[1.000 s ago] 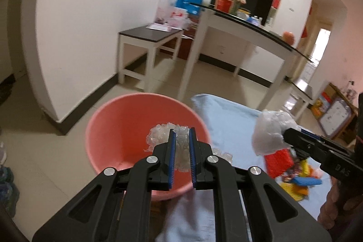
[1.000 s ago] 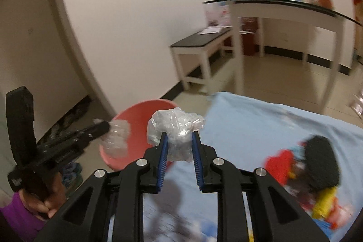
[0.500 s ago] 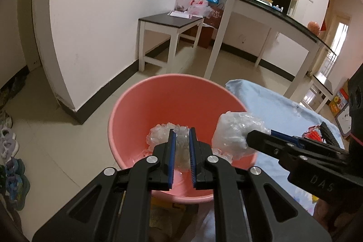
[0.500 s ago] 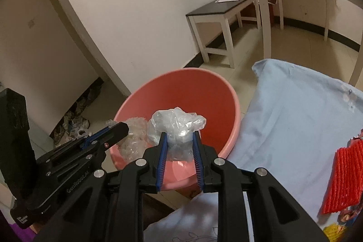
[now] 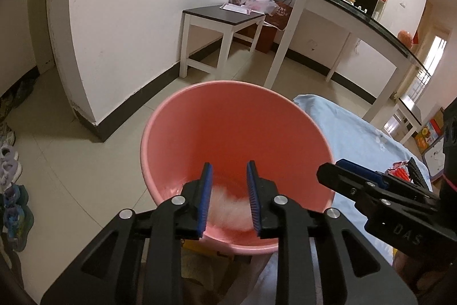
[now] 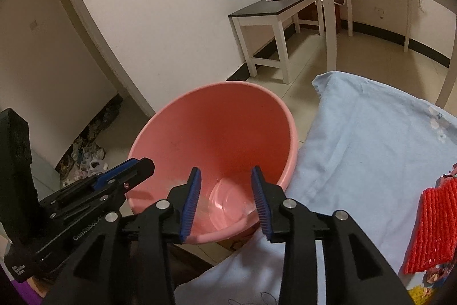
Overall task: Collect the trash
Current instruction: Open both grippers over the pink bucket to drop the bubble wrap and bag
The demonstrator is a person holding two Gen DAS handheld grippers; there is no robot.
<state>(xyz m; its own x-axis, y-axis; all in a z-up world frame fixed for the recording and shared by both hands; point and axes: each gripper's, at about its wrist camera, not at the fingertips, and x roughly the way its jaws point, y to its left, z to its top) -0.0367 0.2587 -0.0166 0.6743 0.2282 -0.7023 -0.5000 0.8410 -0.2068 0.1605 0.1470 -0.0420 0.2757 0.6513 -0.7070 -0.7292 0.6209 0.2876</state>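
Note:
A pink bucket [image 5: 234,116] stands on the floor beside a table draped in light blue cloth [image 6: 371,150]. My left gripper [image 5: 228,165] hangs over the bucket's mouth, its jaws opening with nothing pressed between them. Below it a blurred white wad of clear plastic [image 5: 225,205] lies low inside the bucket. My right gripper [image 6: 225,169] also hangs over the bucket [image 6: 217,133], jaws opening and empty; clear plastic [image 6: 225,202] glints at the bottom. Each gripper shows in the other's view: the right gripper [image 5: 331,173] and the left gripper [image 6: 140,165].
A red mesh piece [image 6: 437,227] and colourful scraps lie on the cloth at the right. Shoes [image 5: 11,190] line the floor at the left. A small dark-topped side table [image 5: 225,16] and a long white desk [image 5: 357,27] stand behind the bucket.
Both grippers came down over the bucket and opened. The two crumpled plastic wads they held have left the jaws and dropped inside.

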